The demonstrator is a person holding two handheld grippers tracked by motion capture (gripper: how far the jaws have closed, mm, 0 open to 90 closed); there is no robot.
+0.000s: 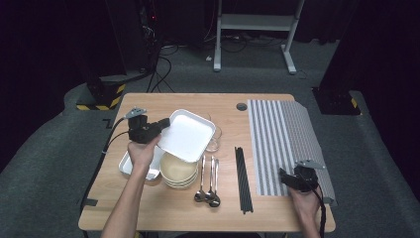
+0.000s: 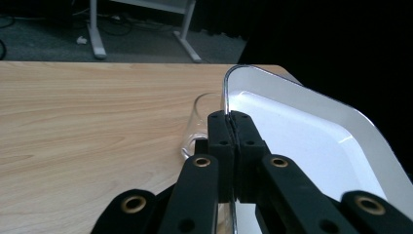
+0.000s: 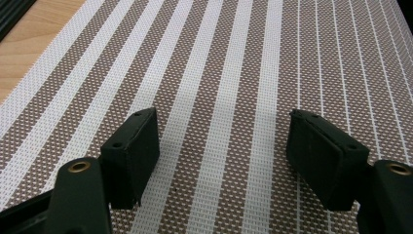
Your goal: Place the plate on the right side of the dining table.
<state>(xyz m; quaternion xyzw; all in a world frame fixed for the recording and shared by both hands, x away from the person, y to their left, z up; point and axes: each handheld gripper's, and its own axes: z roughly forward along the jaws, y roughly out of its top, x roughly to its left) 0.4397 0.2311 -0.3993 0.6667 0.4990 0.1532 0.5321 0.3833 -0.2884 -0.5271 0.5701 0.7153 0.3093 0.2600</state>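
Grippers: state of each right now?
Left tool: shut on the rim of the white tray, lifted and tilted.
Right tool: open, nothing between the jaws, over the striped placemat.

In front of me the wooden table [image 1: 148, 201] carries a striped placemat [image 1: 282, 144] at right, black chopsticks [image 1: 242, 178] and spoons [image 1: 208, 181] at center, stacked bowls [image 1: 178, 171], a glass [image 1: 214, 140] and a metal tray [image 1: 130, 166] left of center.
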